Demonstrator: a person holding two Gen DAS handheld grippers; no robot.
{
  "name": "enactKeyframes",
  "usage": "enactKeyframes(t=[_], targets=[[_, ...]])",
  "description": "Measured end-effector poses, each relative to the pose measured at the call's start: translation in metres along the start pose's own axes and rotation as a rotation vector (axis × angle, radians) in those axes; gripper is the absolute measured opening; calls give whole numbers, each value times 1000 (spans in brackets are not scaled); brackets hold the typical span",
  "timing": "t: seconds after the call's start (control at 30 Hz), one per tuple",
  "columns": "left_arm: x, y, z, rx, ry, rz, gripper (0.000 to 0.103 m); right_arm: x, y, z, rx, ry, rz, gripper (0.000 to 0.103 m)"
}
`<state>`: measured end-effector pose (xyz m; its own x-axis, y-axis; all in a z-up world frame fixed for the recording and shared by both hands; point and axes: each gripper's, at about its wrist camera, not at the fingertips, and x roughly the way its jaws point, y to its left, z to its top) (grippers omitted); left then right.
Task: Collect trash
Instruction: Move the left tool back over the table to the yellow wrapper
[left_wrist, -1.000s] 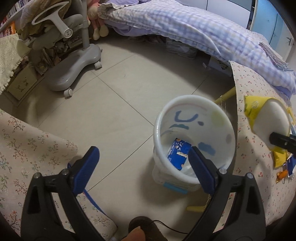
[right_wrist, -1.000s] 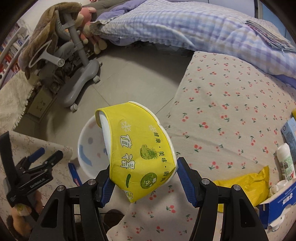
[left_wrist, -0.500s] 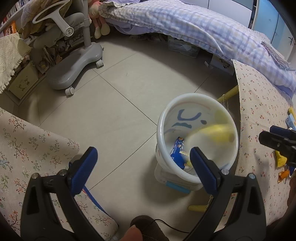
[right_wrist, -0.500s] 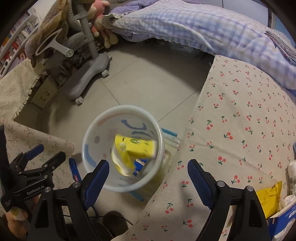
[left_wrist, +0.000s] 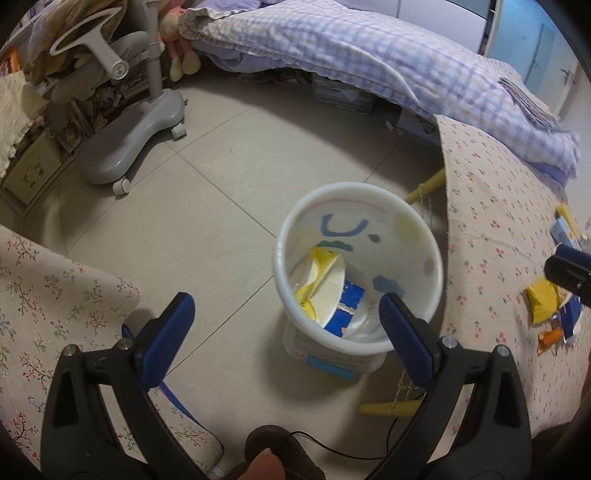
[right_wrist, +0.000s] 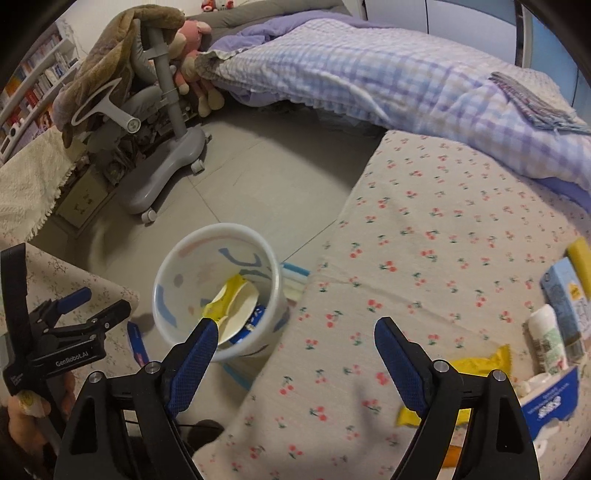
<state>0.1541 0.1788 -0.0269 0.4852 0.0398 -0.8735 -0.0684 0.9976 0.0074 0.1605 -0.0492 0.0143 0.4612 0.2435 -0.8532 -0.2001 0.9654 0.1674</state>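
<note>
Both tongs, left (left_wrist: 286, 310) and right (right_wrist: 295, 334), are held wide open and empty; the yellow bowl (right_wrist: 231, 304) is seen inside the bin (right_wrist: 192, 245) at eight o'clock of the desk (right_wrist: 424, 236).

The tiled floor (left_wrist: 207, 206) carries a white bin (left_wrist: 406, 218) and a grey wheeled chair base (left_wrist: 129, 147). Beside the bin, the cherry-print worktop (right_wrist: 424, 258) holds a yellow wrapper (right_wrist: 480, 363), a white bottle (right_wrist: 546, 332) and a blue carton (right_wrist: 563, 291).

A home bedroom: checked quilt (right_wrist: 369, 70) on bed (plush toys (right_wrist: 192, 62) nearby).
</note>
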Motion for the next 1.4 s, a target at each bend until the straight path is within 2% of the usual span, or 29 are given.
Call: enactKeyframes(t=[0.17, 0.3, 0.37, 0.47, 0.67, 0.87, 1.07, 1.4], targets=[[-6, -16, -2, 56, -15, -20, 101, -27, -28, -21, 3, -25, -30, 88], [-10, -32, -5, 88, -16, -67, 102, -48, -56, -36, 21, -57, -65, 88], [-12, -39, -7, 99, -16, -94, 102, -60, -73, -45, 44, -84, -83, 90], [-18, -54, -8, 117, -30, -142, 102, -76, -98, -56, 90, -126, -102, 102], [-26, -88, -9, 156, -58, -207, 102, -99, -150, -77, 229, -182, -117, 103], [-36, -135, -12, 252, -116, -259, 102, -113, -183, -96, 276, -210, -201, 103], [-31, -174, -12, 311, -79, -301, 102, -120, -200, -110, 291, -200, -222, 103], [-6, -243, -14, 492, 9, -377, 102, -123, -234, -130, 353, -156, -253, 103]])
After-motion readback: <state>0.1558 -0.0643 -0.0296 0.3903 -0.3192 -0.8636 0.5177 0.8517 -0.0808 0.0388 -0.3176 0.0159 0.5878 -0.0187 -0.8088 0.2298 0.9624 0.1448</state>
